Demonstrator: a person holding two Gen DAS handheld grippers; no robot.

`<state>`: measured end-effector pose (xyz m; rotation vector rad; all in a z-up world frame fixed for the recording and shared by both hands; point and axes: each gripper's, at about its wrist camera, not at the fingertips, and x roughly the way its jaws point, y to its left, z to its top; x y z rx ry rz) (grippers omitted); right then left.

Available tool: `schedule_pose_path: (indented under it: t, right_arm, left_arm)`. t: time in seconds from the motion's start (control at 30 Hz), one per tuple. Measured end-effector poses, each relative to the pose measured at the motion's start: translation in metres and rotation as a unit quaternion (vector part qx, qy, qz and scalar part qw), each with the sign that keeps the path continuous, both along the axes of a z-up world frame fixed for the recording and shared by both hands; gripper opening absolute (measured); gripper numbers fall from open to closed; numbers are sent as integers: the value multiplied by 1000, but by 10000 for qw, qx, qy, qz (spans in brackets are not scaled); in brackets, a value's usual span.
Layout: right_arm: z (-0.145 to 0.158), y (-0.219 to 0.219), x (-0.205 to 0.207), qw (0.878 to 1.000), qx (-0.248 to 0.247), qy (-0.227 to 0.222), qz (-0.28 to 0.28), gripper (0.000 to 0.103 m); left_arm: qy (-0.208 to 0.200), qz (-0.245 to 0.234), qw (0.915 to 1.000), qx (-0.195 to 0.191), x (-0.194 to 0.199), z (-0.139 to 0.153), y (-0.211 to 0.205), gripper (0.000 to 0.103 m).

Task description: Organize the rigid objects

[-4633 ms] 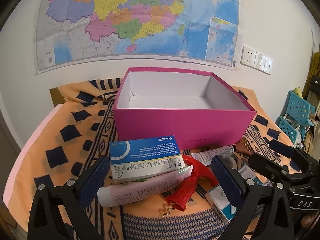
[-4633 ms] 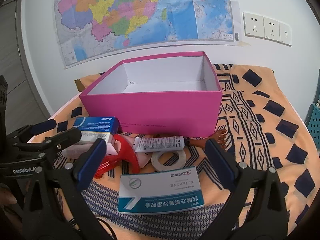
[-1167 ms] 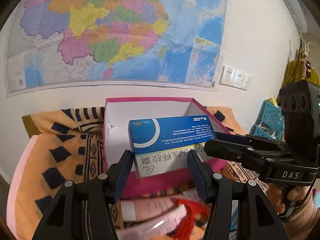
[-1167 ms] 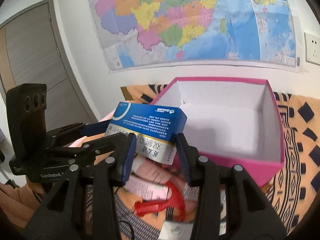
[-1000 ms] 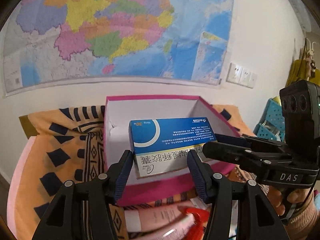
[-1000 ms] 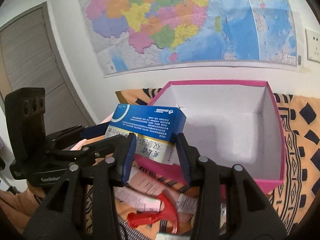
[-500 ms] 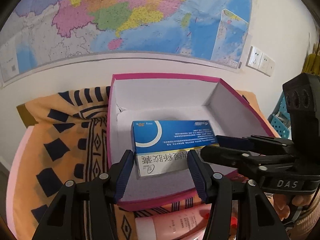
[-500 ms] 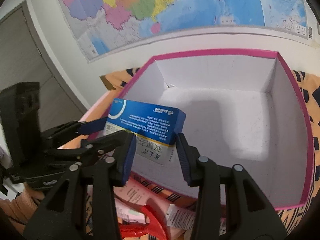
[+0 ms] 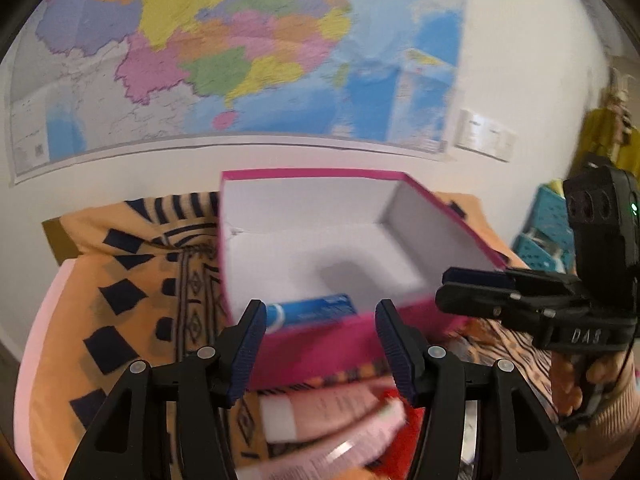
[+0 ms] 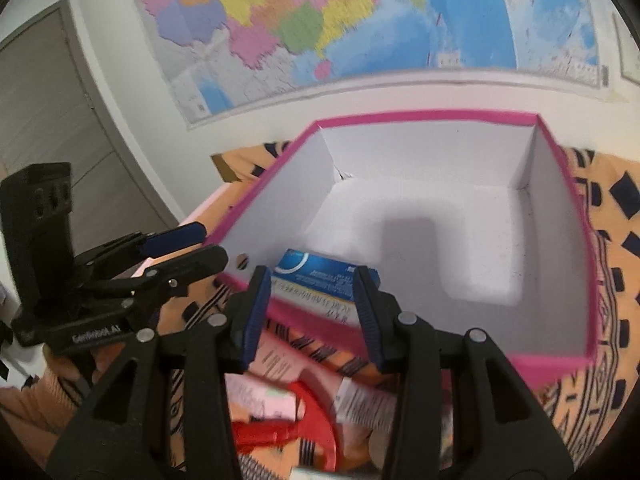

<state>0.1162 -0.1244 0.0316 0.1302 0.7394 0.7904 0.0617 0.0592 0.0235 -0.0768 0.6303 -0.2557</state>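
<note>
A blue and white medicine box (image 9: 312, 314) lies inside the pink storage box (image 9: 320, 174), against its near wall by the left front corner. The right wrist view shows the medicine box (image 10: 324, 276) on the white floor of the pink box (image 10: 420, 114). My left gripper (image 9: 320, 305) is open, in front of the pink wall, and touches nothing. My right gripper (image 10: 311, 272) is open too, on the near side of that wall. Each appears in the other's view, left gripper (image 10: 210, 242) and right gripper (image 9: 444, 286), both clear of the medicine box.
On the orange patterned cloth (image 9: 120, 280) in front of the pink box lie a pink tube (image 9: 332, 412), a red corkscrew (image 10: 304, 420) and a white tube (image 10: 360, 400). Behind is a wall with a map. Blue baskets (image 9: 540, 232) stand at the right, a door (image 10: 60, 120) at the left.
Half a second ago both grippers held the medicine box low inside the pink box. Now it lies there free, and both grippers have pulled back over the near wall.
</note>
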Motion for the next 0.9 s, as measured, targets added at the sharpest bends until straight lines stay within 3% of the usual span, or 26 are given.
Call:
schedule_pose_path:
  t: [0.17,0.4,0.57,0.9]
  right_arm:
    - [-4,-20,-29,10000,54,62,43,45]
    - [-44,-26,-48,9982,-291,522,45,45]
    - [-69,-19,-55,9953,-576,763,141,45]
    - [-87,-7,-55,9929,-831,824,231,44]
  left_arm:
    - [153,-420,9990,-13,-25,-13,-17,58]
    - [731,-722,9946,-144,-44,-47,-33,58]
    - [971,-878,9913,-89,-54,-63,-44,58]
    - [1259,-966,9873,19,-52,-85,-50,57]
